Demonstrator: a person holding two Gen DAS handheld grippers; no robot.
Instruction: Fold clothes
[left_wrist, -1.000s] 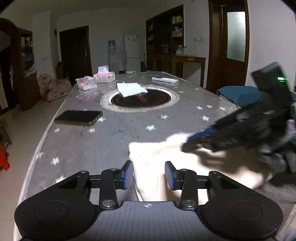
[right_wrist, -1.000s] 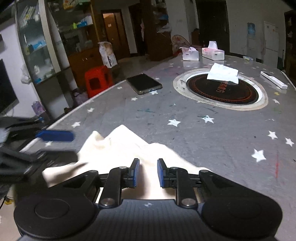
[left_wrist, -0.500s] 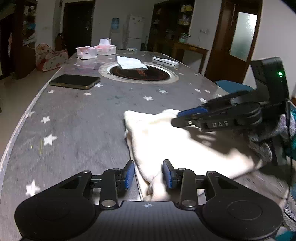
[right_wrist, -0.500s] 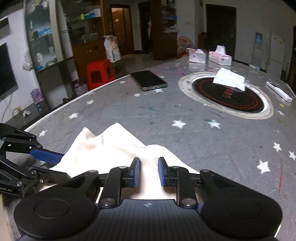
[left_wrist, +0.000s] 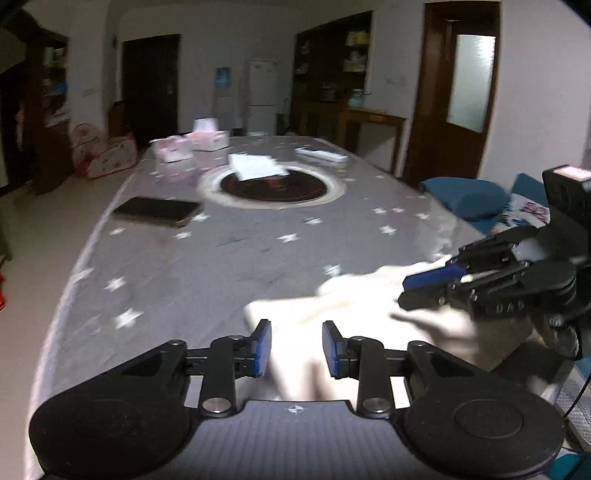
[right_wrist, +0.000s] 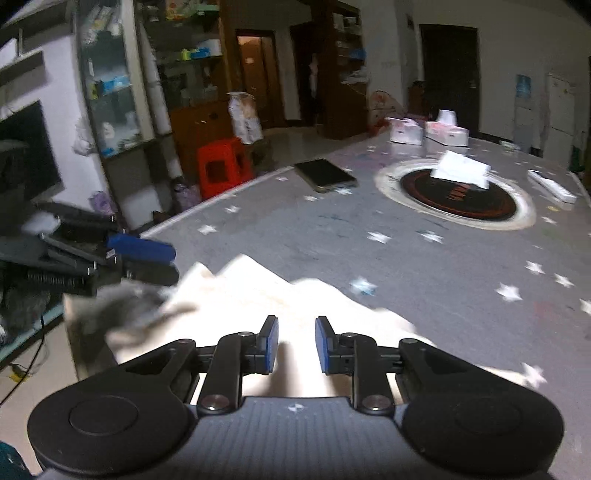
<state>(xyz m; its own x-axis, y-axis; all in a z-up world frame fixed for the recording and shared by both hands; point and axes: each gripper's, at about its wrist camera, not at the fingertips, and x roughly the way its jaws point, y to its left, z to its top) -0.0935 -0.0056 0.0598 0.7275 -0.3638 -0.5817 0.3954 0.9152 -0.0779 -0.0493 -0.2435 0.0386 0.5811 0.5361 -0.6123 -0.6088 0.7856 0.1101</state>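
Observation:
A cream cloth (left_wrist: 362, 295) lies rumpled at the near end of the grey star-patterned table (left_wrist: 221, 266). My left gripper (left_wrist: 295, 349) has its jaws closing. The cloth's near edge shows in the gap between them, and the pads stand apart from it. From the right wrist view the left gripper (right_wrist: 173, 262) hovers at the left edge of the cloth (right_wrist: 258, 291). My right gripper (right_wrist: 295, 345) is shut on a raised fold of the cloth. In the left wrist view the right gripper (left_wrist: 404, 291) reaches in from the right over the cloth.
On the table (right_wrist: 406, 266) farther back are a dark phone (left_wrist: 159, 210), a round inset plate (left_wrist: 273, 186) with a white tissue (left_wrist: 258, 166), tissue boxes (left_wrist: 207, 140) and a white remote (left_wrist: 321, 155). A red stool (right_wrist: 221, 166) stands left of the table, blue cushions (left_wrist: 465, 197) right.
The left jaws have narrowed around the cloth's edge. The right gripper has shifted sideways with the cloth following it. Both views are now blurred by motion.

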